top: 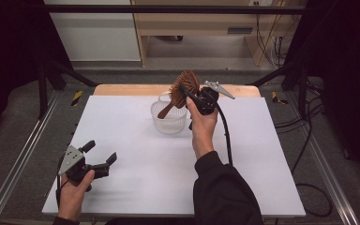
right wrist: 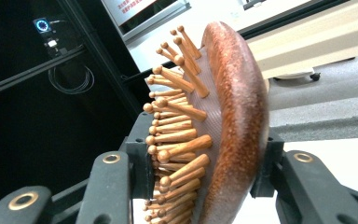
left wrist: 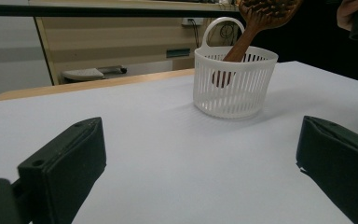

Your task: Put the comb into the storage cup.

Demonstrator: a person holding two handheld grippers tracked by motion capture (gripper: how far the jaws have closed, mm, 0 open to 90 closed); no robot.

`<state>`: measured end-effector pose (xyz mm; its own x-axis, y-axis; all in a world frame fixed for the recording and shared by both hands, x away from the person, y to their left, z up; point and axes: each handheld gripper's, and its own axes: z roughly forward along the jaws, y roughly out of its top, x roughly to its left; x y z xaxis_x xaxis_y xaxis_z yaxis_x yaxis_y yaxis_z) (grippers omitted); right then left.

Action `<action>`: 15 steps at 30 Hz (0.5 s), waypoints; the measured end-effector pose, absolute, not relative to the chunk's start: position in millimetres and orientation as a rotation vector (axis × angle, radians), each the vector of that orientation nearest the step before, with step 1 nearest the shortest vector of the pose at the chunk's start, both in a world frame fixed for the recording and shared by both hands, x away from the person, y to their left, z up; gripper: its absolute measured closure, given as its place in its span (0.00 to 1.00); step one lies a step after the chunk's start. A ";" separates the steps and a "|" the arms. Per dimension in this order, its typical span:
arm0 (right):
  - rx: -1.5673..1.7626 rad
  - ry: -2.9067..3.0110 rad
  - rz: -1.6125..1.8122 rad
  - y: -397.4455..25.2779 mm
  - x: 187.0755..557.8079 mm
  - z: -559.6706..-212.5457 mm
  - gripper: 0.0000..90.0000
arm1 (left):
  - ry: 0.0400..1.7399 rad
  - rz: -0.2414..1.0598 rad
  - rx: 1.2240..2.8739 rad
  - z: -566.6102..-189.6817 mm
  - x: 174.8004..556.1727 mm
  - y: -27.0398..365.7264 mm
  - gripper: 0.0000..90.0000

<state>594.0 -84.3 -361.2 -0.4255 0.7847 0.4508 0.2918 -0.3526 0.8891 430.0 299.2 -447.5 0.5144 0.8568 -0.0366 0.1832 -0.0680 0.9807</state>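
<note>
Overhead, one hairbrush (top: 183, 86) clenched in right claw (top: 185, 92), one basket (top: 168, 123), left claw (top: 100, 152) released.

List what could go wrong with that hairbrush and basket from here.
1. The right gripper clamps the wooden hairbrush by its head, across the pins; it could twist or slip.
2. Its handle end already sits inside the light white basket; a sideways pull may tip or drag it.
3. The left gripper rests open and far off, so nothing steadies the basket.
</note>
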 end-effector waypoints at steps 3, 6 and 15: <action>1.423 1.515 1.828 -82.3 594.0 -365.2 0.60 | 0.920 0.708 1.570 -447.5 430.1 299.3 0.02; 1.429 1.515 1.829 -80.2 594.2 -368.6 0.60 | 0.918 0.706 1.569 -447.4 430.1 299.3 0.02; 1.442 1.524 1.827 -74.8 595.3 -377.7 0.59 | 0.911 0.699 1.574 -447.3 430.1 298.2 0.02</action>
<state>595.3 -74.8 -377.7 -0.4159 0.7810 0.4660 0.3183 -0.3550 0.8790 430.1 298.2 -447.3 0.5246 0.8505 -0.0375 0.1832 -0.0698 0.9806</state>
